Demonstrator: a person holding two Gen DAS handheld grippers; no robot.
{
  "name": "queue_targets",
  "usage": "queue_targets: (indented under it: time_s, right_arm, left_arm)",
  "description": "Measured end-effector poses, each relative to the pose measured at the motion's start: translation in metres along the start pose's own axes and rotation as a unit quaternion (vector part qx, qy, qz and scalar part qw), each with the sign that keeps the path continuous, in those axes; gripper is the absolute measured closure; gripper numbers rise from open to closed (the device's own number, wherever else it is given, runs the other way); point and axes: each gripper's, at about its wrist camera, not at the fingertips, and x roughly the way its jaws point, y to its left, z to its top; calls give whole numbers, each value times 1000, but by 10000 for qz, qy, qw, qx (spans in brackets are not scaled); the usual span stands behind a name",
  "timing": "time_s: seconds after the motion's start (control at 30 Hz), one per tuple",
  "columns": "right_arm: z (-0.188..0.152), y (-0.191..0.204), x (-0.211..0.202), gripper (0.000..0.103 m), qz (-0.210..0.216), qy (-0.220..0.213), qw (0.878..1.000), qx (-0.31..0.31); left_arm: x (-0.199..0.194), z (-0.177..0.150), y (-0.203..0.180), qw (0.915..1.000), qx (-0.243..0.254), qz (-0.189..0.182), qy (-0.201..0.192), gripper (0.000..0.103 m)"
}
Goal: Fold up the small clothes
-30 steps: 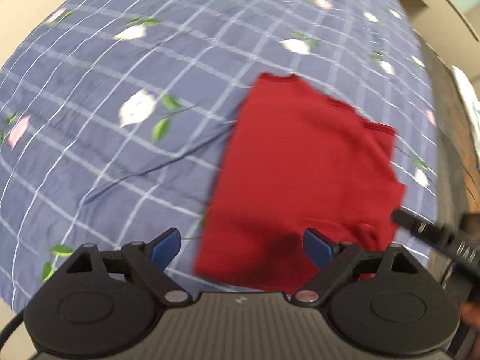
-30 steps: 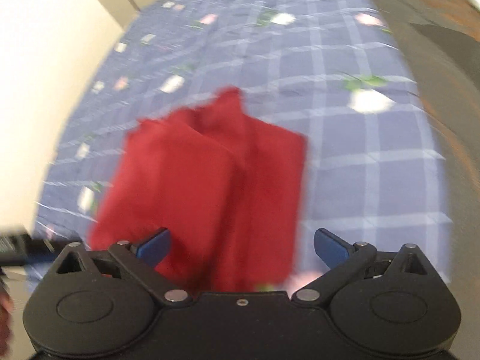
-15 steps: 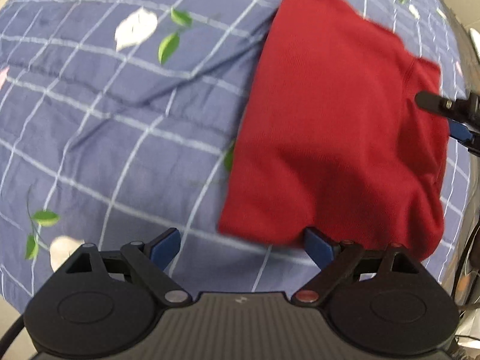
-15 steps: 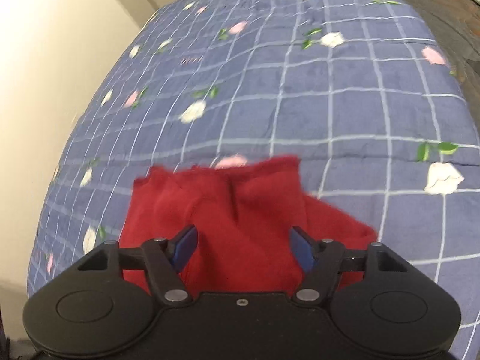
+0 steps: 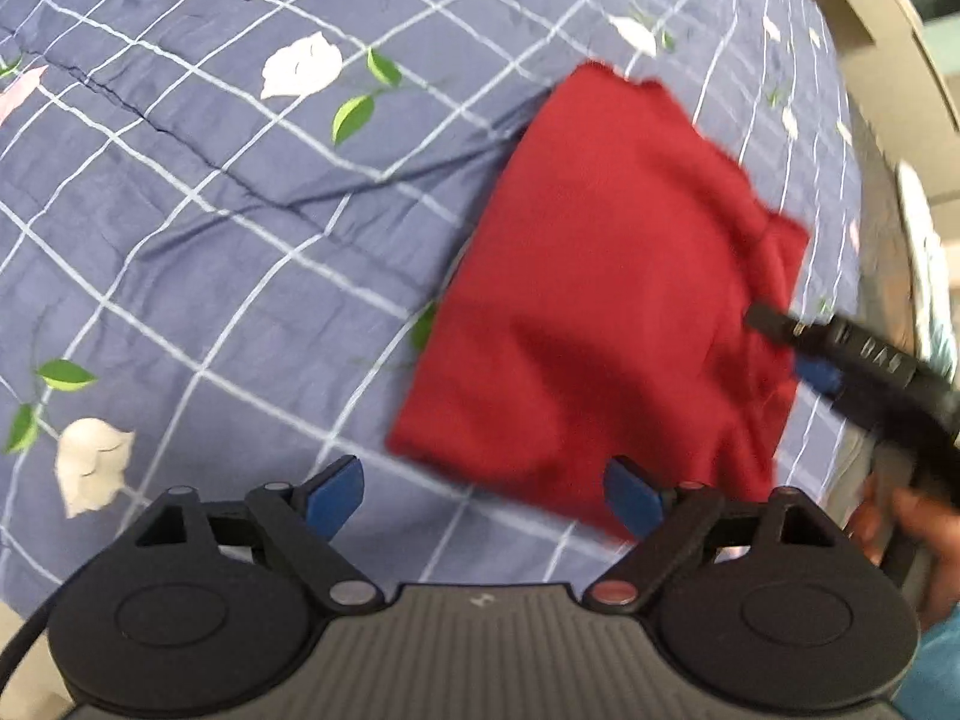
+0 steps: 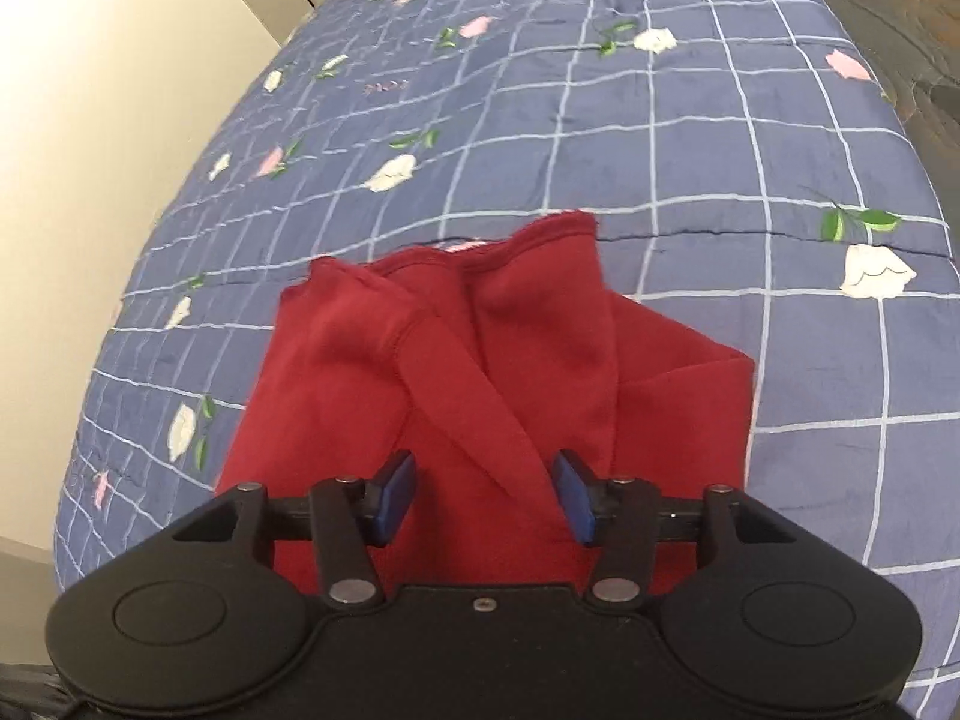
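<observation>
A folded red garment (image 6: 480,372) lies on a bed's blue checked flowered bedspread (image 6: 690,138), with a cream wall (image 6: 90,120) at upper left. The right tool (image 6: 483,495), half-open, has been closing over the cloth without pinching it; the left tool (image 5: 480,489) is wide open and empty.

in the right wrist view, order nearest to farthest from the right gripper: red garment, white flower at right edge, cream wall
1. Red folded fabric garment, directly under the right gripper.
2. White printed flower, right on the bedspread.
3. Cream wall, far upper left.
</observation>
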Motion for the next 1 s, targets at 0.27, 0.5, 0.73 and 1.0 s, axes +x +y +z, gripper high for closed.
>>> queue_targets:
  time_s: [0.27,0.5,0.73,1.0]
  right_arm:
    - [-1,-16,-2,38,-255,-33,9991,340]
    - [-4,-1,-9,92,-281,-92,9989,-356]
    - [21,-7,-38,96,-522,-583,9946,-682]
    - [25,-29,-16,83,-818,-208,9942,-673]
  left_arm:
    - [15,20,-5,9994,-250,173,-172,13]
    - [26,17,-17,9986,182,431,242,15]
    - [17,4,-21,9988,292,326,234,15]
    - [9,5,-16,9989,273,350,133,14]
